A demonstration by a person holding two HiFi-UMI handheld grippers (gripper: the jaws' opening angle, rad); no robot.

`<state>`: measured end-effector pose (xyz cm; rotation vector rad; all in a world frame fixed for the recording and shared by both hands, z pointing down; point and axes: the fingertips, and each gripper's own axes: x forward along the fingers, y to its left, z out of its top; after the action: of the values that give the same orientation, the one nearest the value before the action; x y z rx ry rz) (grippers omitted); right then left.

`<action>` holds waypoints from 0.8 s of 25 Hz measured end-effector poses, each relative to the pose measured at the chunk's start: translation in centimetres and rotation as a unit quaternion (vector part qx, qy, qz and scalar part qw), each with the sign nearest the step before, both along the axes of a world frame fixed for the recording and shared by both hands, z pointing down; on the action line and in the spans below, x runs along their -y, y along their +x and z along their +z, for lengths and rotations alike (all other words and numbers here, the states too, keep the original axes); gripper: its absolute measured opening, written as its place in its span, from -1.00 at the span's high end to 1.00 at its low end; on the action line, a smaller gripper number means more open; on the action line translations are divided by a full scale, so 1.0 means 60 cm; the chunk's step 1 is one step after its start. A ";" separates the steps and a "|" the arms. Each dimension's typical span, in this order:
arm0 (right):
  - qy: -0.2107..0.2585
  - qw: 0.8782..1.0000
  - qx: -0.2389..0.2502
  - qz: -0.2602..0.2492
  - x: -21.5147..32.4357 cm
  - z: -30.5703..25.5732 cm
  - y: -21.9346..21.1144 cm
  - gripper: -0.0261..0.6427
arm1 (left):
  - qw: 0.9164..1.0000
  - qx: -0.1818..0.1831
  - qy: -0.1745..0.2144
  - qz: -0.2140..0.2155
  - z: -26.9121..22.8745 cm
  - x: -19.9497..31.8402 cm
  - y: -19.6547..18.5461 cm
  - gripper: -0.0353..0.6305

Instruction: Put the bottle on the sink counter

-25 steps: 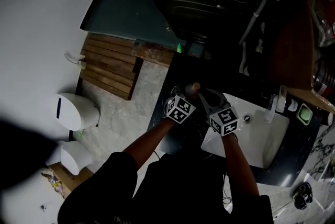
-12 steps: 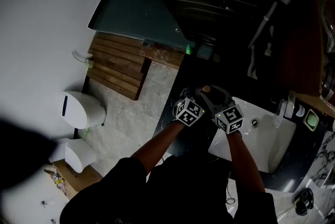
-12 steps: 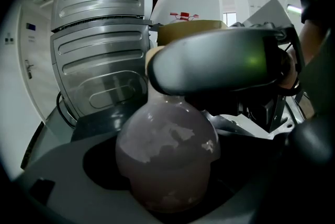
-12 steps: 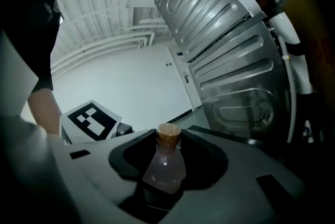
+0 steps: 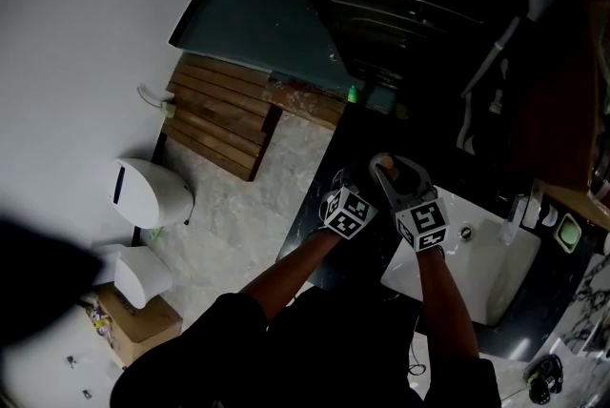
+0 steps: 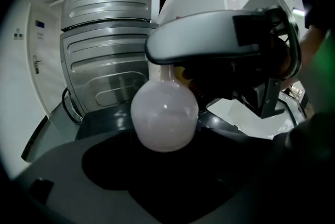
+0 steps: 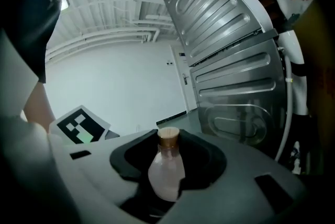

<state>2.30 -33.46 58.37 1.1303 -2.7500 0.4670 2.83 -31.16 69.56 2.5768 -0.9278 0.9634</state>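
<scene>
The bottle [image 6: 164, 118] is a small round flask of pale glass with a cork [image 7: 168, 136]. In the head view its cork [image 5: 380, 161] shows between the two grippers, over the dark sink counter [image 5: 319, 215] beside the white sink [image 5: 486, 277]. My left gripper [image 5: 360, 182] is shut on the flask's round body. My right gripper [image 5: 395, 172] reaches in from the right. Its jaws are closing with the bottle [image 7: 166, 173] standing between them, and dark gaps still show beside the glass. Its pale upper jaw crosses in front of the flask's neck in the left gripper view.
A tap [image 5: 522, 204] and a green soap dish [image 5: 570, 233] stand at the sink's far side. Left of the counter lie a marble floor, a wooden slat mat [image 5: 224, 125] and a white toilet [image 5: 148, 196]. A ribbed metal shutter [image 6: 107, 34] rises behind.
The right gripper's jaws, close together a second ago, now stand apart around the bottle. Both grippers and the bottle stay together over the counter's edge while the head view drifts.
</scene>
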 end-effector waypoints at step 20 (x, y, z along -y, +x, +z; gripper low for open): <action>0.001 0.994 -0.089 0.061 -0.014 0.012 0.036 0.34 | 0.992 -0.093 -0.004 -0.081 -0.094 -0.128 -0.090 -0.33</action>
<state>4.43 -32.61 59.10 1.2790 -2.5419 0.3575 -2.54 -23.48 63.93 2.4875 -1.0570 0.6689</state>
